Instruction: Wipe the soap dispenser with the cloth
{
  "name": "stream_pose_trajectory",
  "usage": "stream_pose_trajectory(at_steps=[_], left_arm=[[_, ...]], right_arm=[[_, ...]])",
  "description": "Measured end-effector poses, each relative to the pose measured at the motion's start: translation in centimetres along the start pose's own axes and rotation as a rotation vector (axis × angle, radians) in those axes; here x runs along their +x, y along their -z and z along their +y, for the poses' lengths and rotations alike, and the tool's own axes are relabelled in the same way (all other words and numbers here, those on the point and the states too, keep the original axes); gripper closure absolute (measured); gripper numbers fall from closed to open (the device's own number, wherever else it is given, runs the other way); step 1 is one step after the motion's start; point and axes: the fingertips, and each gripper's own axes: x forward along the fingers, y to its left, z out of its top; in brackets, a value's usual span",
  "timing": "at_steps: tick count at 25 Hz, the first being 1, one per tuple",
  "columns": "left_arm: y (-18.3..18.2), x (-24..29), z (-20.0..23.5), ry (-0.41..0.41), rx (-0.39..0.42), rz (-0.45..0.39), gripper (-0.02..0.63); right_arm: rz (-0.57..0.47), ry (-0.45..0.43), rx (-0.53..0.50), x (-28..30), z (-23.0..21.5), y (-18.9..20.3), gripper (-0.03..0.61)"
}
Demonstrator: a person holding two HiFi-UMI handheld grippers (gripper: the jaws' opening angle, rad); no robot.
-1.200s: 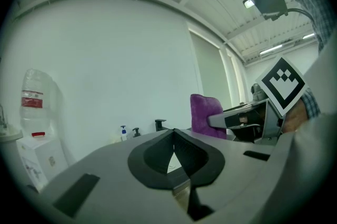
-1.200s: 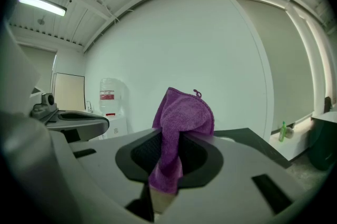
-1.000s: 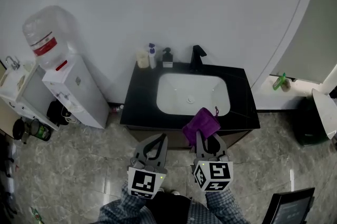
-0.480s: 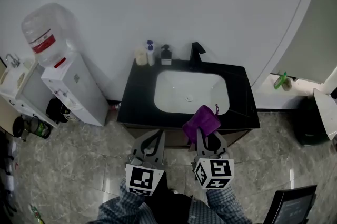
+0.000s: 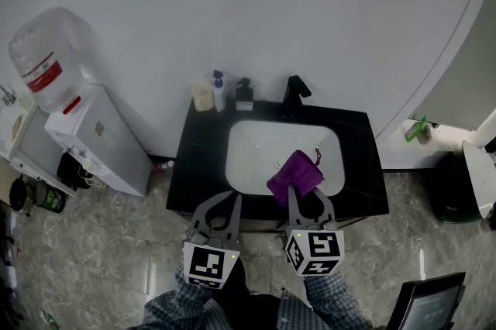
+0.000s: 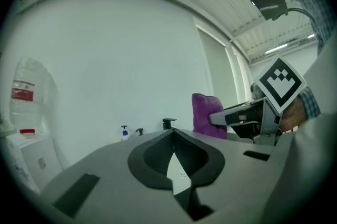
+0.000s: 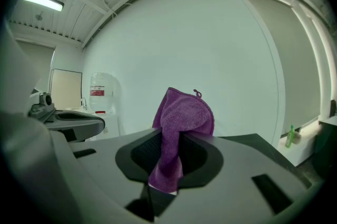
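In the head view the cloth (image 5: 295, 175) covers the jaw tips of the right gripper (image 5: 302, 197) and part of the sink (image 5: 248, 154) beyond. In the right gripper view it fills the gap between the jaws, and its lower end is lost down between them. The soap dispenser (image 5: 244, 94) at the back of the table (image 5: 200, 166) is too small for detail, and only a speck in the left gripper view. The bottom edge cuts off the person's sleeves (image 5: 335, 308).

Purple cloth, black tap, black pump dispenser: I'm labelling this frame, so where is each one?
purple cloth (image 5: 296, 175), head view, middle of the bunched fabric.
black tap (image 5: 294, 94), head view, its upright body.
black pump dispenser (image 5: 244, 96), head view, the bottle's body.
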Motion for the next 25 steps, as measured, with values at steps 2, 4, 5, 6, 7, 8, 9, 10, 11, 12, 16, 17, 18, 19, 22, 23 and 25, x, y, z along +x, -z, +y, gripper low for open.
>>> stream_pose_trajectory(at_steps=[2, 4, 5, 6, 7, 8, 9, 10, 11, 12, 16, 17, 18, 19, 22, 23, 25], left_arm=[[-0.1, 2.2, 2.3, 0.004, -0.010, 0.001, 0.612], [-0.3, 4.3, 4.6, 0.012, -0.020, -0.001, 0.612], [-0.4, 5.3, 5.7, 0.016, -0.022, -0.003, 0.612], [-0.6, 6.2, 6.7, 0.020, -0.023, -0.006, 0.612], [-0.8, 7.1, 7.7, 0.023, -0.025, -0.011, 0.612], [-0.9, 7.9, 8.7, 0.025, -0.029, -0.015, 0.612], [-0.9, 8.6, 9.6, 0.027, -0.034, -0.017, 0.612], [-0.8, 9.3, 10.5, 0.027, -0.040, -0.018, 0.612], [-0.7, 10.0, 11.3, 0.026, -0.045, -0.017, 0.612], [-0.5, 10.6, 12.1, 0.025, -0.049, -0.014, 0.612], [0.1, 12.6, 14.2, 0.025, -0.068, -0.005, 0.612], [0.3, 13.1, 14.6, 0.025, -0.071, -0.002, 0.612], [0.6, 13.6, 14.9, 0.026, -0.074, 0.009, 0.612], [1.0, 14.1, 15.3, 0.025, -0.077, 0.024, 0.612], [1.9, 15.7, 16.4, 0.014, -0.085, 0.048, 0.612], [2.0, 16.2, 16.7, 0.008, -0.082, 0.048, 0.612], [1.7, 17.2, 17.2, -0.001, -0.053, 0.029, 0.612]], right_arm=[[0.006, 0.001, -0.006, 3.3, 0.1, -0.8, 0.499], [0.017, 0.002, -0.016, 6.4, 0.2, -1.5, 0.499], [0.023, 0.005, -0.019, 8.0, 0.2, -1.8, 0.499], [0.027, 0.010, -0.019, 9.5, 0.2, -2.1, 0.499], [0.030, 0.016, -0.021, 11.0, 0.2, -2.4, 0.499], [0.033, 0.025, -0.025, 12.3, 0.1, -2.6, 0.499], [0.036, 0.037, -0.032, 13.5, 0.0, -2.7, 0.499], [0.040, 0.051, -0.041, 14.7, -0.1, -2.8, 0.499], [0.044, 0.062, -0.049, 15.7, -0.1, -2.9, 0.499], [0.048, 0.068, -0.051, 16.7, -0.2, -3.0, 0.499], [0.067, 0.063, -0.043, 19.8, -0.2, -3.0, 0.499], [0.073, 0.060, -0.043, 20.5, -0.3, -2.8, 0.499], [0.079, 0.056, -0.043, 21.2, -0.3, -2.7, 0.499], [0.085, 0.052, -0.042, 21.9, -0.4, -2.5, 0.499], [0.102, 0.038, -0.037, 24.1, -0.7, -1.9, 0.499], [0.107, 0.032, -0.036, 24.8, -0.9, -1.8, 0.499], [0.116, 0.015, -0.039, 26.2, -1.1, -1.8, 0.499]])
